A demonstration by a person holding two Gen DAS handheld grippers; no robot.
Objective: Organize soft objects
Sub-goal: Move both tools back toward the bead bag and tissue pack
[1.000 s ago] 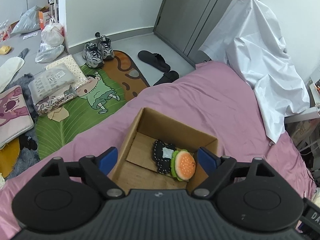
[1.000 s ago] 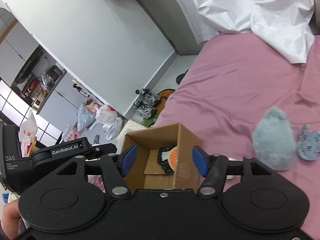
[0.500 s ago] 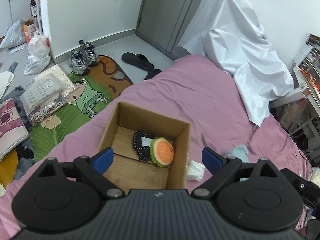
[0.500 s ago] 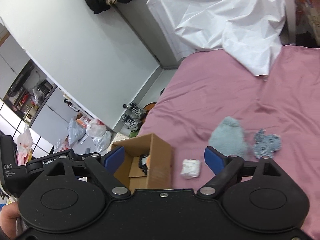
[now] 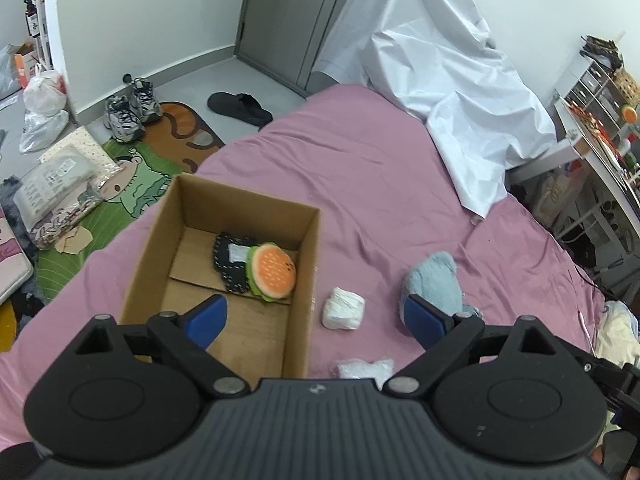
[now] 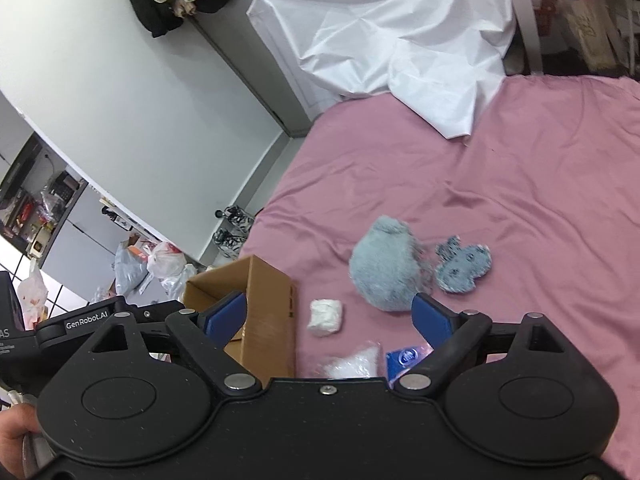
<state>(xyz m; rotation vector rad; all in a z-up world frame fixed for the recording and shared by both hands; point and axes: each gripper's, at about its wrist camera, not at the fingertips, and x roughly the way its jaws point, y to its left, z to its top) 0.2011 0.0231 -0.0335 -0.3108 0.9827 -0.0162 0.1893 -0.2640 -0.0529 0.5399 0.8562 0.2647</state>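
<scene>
An open cardboard box (image 5: 168, 240) sits on the pink bed (image 5: 360, 168). Inside lie a burger plush (image 5: 272, 272) and a black stitched pad (image 5: 230, 268). Right of the box lie a white cloth bundle (image 5: 344, 314), a blue-grey fluffy plush (image 5: 434, 284) and a white crinkly bag (image 5: 360, 368). In the right wrist view the box (image 6: 260, 308), bundle (image 6: 326, 317), plush (image 6: 386, 270), a blue-grey flat pad (image 6: 462, 268), a crinkly bag (image 6: 352, 364) and a blue packet (image 6: 406, 358) show. My left gripper (image 5: 316, 320) is open and empty above the box's right wall. My right gripper (image 6: 330, 316) is open and empty above the bundle.
A white sheet (image 5: 440, 92) covers something at the bed's far end. Floor at left holds shoes (image 5: 128, 110), a slipper (image 5: 240, 108), a cartoon mat (image 5: 132, 184) and bags (image 5: 44, 120). A shelf unit (image 5: 600, 120) stands at right.
Both grippers have pulled back and to the right from over the box. Both jaws have opened wider. The loose soft items right of the box have come into view.
</scene>
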